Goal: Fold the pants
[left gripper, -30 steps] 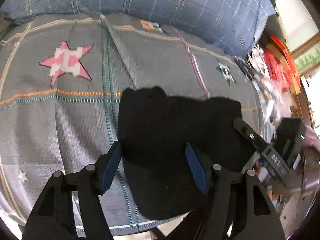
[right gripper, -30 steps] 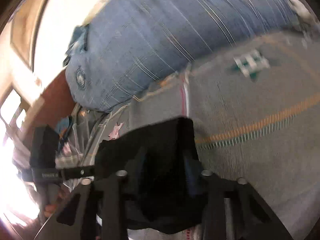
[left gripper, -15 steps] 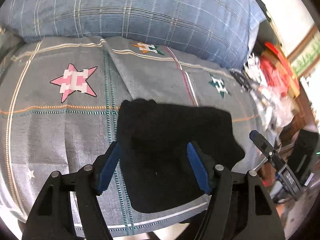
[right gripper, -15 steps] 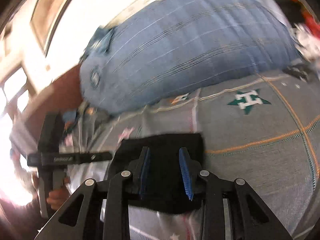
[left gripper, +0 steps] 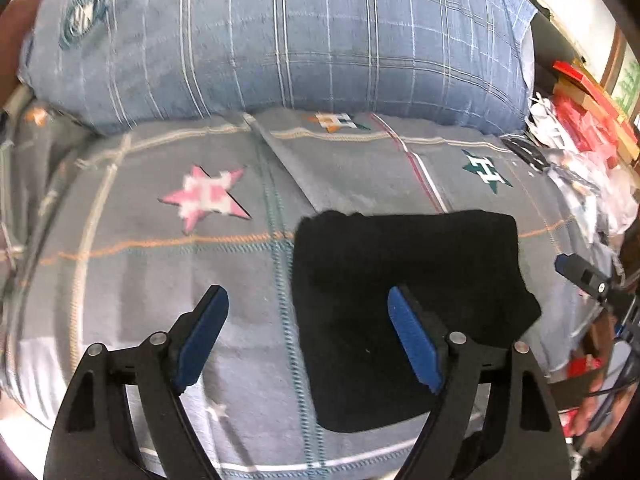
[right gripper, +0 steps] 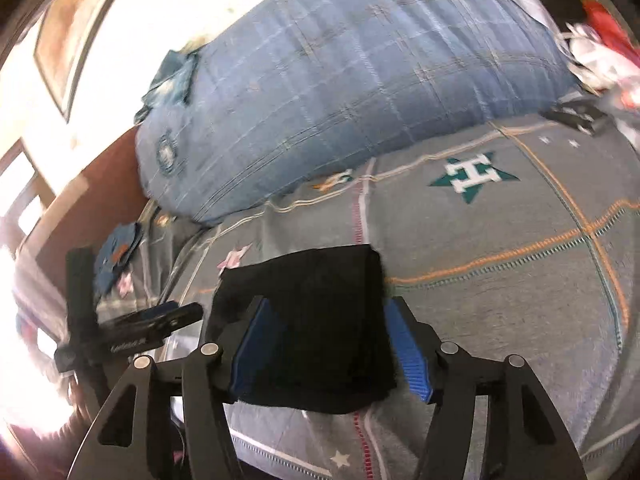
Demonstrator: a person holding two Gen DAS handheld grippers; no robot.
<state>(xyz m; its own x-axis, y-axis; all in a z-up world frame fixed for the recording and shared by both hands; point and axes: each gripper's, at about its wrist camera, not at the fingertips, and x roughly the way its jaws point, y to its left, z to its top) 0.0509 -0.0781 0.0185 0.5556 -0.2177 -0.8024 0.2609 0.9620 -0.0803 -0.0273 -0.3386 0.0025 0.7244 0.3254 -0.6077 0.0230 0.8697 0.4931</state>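
Observation:
The black pants point(left gripper: 404, 280) lie folded into a flat, roughly square bundle on the grey patterned bedspread point(left gripper: 140, 280). My left gripper point(left gripper: 306, 294) hovers above the bundle's left edge with its jaws opening; one blue pad is over the bedspread, the other over the cloth, and neither grips anything. In the right wrist view the pants point(right gripper: 320, 300) lie below and between the fingers of my right gripper point(right gripper: 326, 304). Its jaws are opening too, and the pads stand off the cloth. Each gripper shows in the other's view: the right gripper point(left gripper: 580, 276) and the left gripper point(right gripper: 160, 320).
A big blue plaid pillow point(left gripper: 300, 40) fills the back of the bed. Red boxes and plastic bags point(left gripper: 580, 128) crowd the right side. A brown wooden headboard point(right gripper: 92, 200) stands at the left. The bed's front edge point(left gripper: 280, 464) runs just below the grippers.
My right gripper has let go of the pants and spread its jaws. The left jaws have widened. Both grippers have drawn back and up, and the bundle now lies flat.

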